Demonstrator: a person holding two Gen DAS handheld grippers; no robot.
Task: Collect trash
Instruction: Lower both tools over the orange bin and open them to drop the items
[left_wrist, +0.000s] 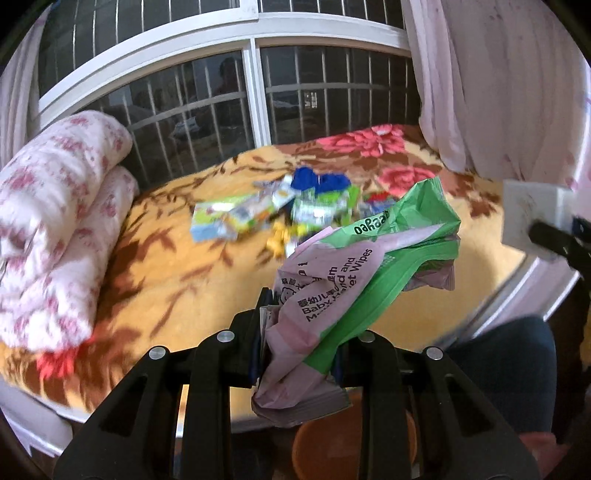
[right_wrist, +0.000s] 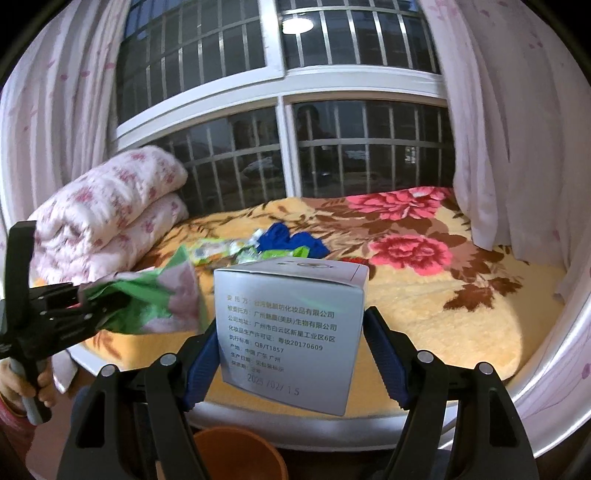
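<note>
Bed (right_wrist: 424, 314) edge near; orange bin (right_wrist: 236, 454) below.

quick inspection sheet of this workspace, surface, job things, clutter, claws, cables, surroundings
surface: bed with a yellow floral blanket, rumpled.
job's things: crumpled wipes packet clamped in the left claw; grey printed box gripped between the blue pads of the right claw; orange bin below, at the bed's edge.
clutter: pile of wrappers and a blue cloth mid-bed.
claws: both loaded, held over the near bed edge.
cables: nothing seen.
surroundings: folded floral quilt at left, barred window behind, pink curtains on both sides.
</note>
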